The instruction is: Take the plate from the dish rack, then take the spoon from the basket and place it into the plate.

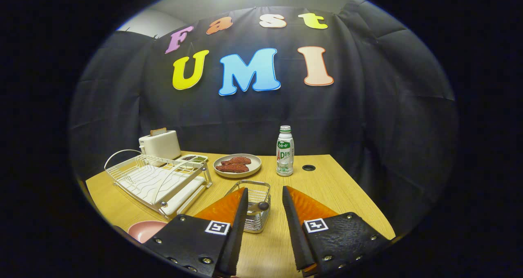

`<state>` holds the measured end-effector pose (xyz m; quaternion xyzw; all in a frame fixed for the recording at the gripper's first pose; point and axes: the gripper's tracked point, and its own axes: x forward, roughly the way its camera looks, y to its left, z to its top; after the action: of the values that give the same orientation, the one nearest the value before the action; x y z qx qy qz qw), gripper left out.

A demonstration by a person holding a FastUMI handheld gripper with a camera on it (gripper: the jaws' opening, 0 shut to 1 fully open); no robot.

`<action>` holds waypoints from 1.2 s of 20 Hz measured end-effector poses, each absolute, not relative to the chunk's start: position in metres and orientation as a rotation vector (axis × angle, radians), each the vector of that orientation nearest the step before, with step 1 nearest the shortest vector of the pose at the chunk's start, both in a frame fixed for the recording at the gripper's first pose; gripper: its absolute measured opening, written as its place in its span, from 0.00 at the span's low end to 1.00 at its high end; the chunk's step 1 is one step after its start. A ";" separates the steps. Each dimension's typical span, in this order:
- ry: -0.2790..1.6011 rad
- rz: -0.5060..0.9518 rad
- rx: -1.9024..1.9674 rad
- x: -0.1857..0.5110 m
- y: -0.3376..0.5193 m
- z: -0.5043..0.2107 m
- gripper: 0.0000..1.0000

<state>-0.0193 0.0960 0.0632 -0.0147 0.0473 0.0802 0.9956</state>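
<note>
Gripper [264,212] hovering wide open, holding nothing, lining up on spoon [260,206] in basket [255,207]; pink plate [145,230] already sitting on worktop [335,188] beside dish rack [157,180].

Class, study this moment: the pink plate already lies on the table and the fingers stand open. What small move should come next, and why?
Probably ease the gripper forward and down over the basket, centring the spoon's dark handle tip between the open fingers before closing. The pink plate lies beside the dish rack, which looks empty, so the spoon seems next. Nothing is gripped yet.
</note>
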 end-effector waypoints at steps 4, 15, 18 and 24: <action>0.106 0.151 -0.005 -0.003 0.097 0.053 0.52; 0.158 0.145 0.089 0.025 0.110 0.039 0.21; 0.186 0.132 0.079 0.023 0.111 0.045 0.14; 0.229 0.118 0.062 0.025 0.115 0.061 0.08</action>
<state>0.0248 0.1149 0.0608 0.0308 0.1140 0.0587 0.9913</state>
